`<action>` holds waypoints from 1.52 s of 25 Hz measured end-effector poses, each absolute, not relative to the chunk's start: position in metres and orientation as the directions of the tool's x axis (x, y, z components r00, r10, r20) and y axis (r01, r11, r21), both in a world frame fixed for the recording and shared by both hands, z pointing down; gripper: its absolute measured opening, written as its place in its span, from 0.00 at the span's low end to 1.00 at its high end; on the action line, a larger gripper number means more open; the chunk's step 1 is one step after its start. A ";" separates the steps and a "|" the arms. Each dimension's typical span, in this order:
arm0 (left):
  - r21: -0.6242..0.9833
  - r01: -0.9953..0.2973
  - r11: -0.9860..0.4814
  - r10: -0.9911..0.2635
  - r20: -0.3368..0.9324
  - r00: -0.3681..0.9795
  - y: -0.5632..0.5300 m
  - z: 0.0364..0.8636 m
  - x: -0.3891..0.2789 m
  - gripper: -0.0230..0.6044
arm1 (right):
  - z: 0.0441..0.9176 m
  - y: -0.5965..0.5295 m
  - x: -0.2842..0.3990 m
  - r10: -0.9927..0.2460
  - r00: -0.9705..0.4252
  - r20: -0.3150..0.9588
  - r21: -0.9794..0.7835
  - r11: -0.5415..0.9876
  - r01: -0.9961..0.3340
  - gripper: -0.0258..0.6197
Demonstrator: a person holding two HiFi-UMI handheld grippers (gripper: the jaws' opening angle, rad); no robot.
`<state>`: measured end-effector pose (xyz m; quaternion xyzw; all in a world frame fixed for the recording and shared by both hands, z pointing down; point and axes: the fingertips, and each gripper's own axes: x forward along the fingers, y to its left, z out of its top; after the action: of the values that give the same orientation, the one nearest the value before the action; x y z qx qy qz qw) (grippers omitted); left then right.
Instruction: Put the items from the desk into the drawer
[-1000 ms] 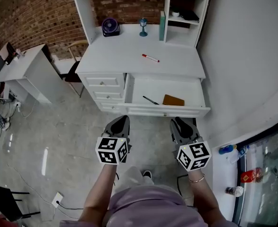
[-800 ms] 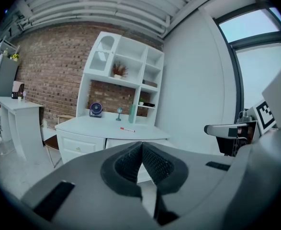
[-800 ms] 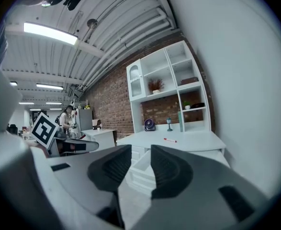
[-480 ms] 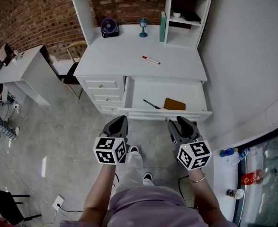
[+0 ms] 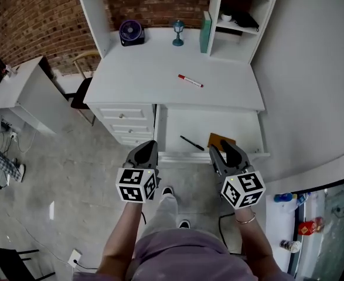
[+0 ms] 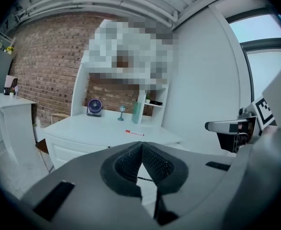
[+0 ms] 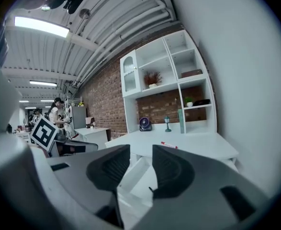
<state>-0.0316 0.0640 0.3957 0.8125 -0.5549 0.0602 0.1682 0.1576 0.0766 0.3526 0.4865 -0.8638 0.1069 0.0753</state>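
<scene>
A red marker (image 5: pixel 190 81) lies on the white desk top (image 5: pixel 142 69), and it also shows as the marker (image 6: pixel 134 132) in the left gripper view and the marker (image 7: pixel 169 144) in the right gripper view. A purple fan (image 5: pixel 129 32), a small blue lamp (image 5: pixel 178 33) and a green book (image 5: pixel 205 31) stand at the back. The open drawer (image 5: pixel 189 124) holds a black pen (image 5: pixel 191 143) and a brown notebook (image 5: pixel 221 140). My left gripper (image 5: pixel 149 145) (image 6: pixel 141 145) is shut and empty, left of the drawer front. My right gripper (image 5: pixel 221 148) (image 7: pixel 141 150) is open, its jaws having just spread, with nothing between them, at the drawer's front edge.
Closed small drawers (image 5: pixel 128 119) sit left of the open one. A white side table (image 5: pixel 19 92) and a chair (image 5: pixel 81 92) stand at the left. A white wall runs along the right, with bottles (image 5: pixel 286 198) on the floor. The person's feet are below the grippers.
Both grippers have moved forward to the drawer front, and the desk looms larger. The right gripper's jaws stand wider than a second ago.
</scene>
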 end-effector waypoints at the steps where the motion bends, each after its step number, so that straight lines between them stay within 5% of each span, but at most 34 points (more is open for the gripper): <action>1: 0.204 -0.921 -0.333 -0.879 0.285 0.381 0.053 0.397 -0.034 0.03 | 0.354 0.065 0.155 -0.827 -0.510 0.236 -0.111 0.498 -0.860 0.25; 21: 0.218 -0.876 -0.430 -0.828 0.291 0.479 -0.078 0.407 -0.064 0.03 | 0.347 -0.076 0.123 -0.873 -0.403 0.276 0.011 0.422 -0.907 0.25; 38: 0.224 -0.900 -0.374 -0.850 0.305 0.429 -0.128 0.414 -0.069 0.03 | 0.350 -0.159 0.127 -0.846 -0.446 0.293 0.052 0.480 -0.876 0.25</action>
<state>-0.0690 -0.1282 0.4141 0.8259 -0.5299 0.0692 0.1800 0.1271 -0.1595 0.3504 0.5072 -0.8486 0.0533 0.1406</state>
